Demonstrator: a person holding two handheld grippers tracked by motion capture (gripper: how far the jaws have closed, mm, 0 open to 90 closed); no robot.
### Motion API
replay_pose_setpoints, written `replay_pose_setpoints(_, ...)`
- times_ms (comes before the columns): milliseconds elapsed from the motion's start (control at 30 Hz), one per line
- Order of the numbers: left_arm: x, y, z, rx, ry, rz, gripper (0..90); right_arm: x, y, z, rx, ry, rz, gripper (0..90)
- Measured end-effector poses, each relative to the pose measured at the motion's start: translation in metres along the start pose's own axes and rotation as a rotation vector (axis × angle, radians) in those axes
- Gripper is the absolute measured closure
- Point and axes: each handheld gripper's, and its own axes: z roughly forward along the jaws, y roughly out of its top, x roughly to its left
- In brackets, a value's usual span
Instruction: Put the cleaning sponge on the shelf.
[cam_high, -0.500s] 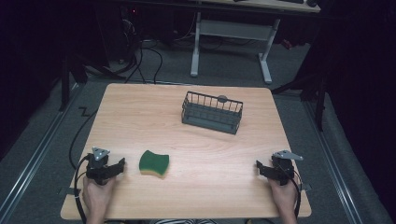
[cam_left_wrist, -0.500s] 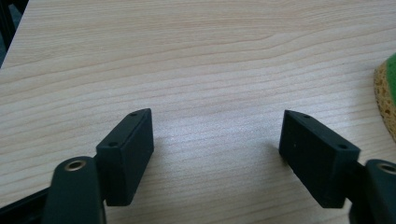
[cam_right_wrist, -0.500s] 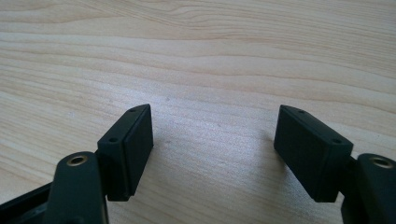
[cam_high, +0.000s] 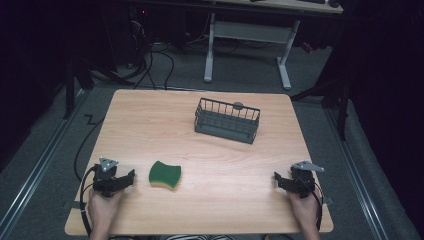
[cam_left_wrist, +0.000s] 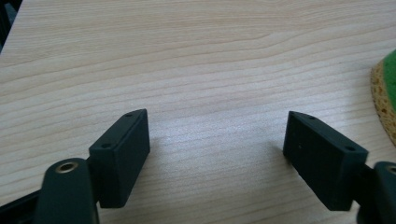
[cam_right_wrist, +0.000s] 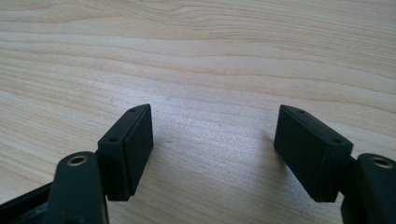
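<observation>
Barely begun: sponge (cam_high: 165, 175) untouched beside left gripper (cam_high: 131, 175).
Both sets of jaws spread, holding nothing; right gripper (cam_high: 276, 178) well apart; wire basket (cam_high: 227, 120) empty.

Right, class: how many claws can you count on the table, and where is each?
2. The left claw sits near the front left corner, beside the sponge; the right claw sits near the front right corner. Both are open.
</observation>
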Motion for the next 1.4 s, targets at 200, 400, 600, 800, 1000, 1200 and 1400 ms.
replay_pose_setpoints(200, 0.002, -0.001, -0.001, -0.010, 0.004, -0.004, 26.8, 0.000, 0.000, 0.000, -0.001, 0.003, -0.001, 28.5)
replay_pose_setpoints(400, 0.004, 0.001, -0.002, -0.002, 0.012, -0.046, 31.9, 0.001, 0.000, 0.000, -0.009, 0.005, -0.011, 35.7)
replay_pose_setpoints(600, 0.009, 0.004, -0.003, 0.009, -0.021, -0.069, 31.9, 0.009, 0.000, -0.002, -0.023, -0.007, -0.047, 41.0)
replay_pose_setpoints(800, 0.010, 0.005, -0.007, -0.012, -0.036, -0.080, 32.4, 0.012, 0.003, -0.005, -0.040, 0.029, -0.032, 44.4)
replay_pose_setpoints(1000, 0.004, 0.019, -0.014, -0.043, -0.110, -0.040, 39.2, 0.013, 0.004, -0.005, -0.057, 0.050, -0.044, 48.9)
replay_pose_setpoints(1200, -0.008, 0.035, -0.016, -0.066, -0.150, 0.021, 43.2, 0.014, 0.009, -0.010, -0.055, 0.095, -0.011, 50.2)
replay_pose_setpoints(1400, -0.016, 0.055, -0.019, -0.071, -0.182, 0.051, 43.9, 0.015, 0.022, -0.016, -0.054, 0.089, -0.022, 52.0)
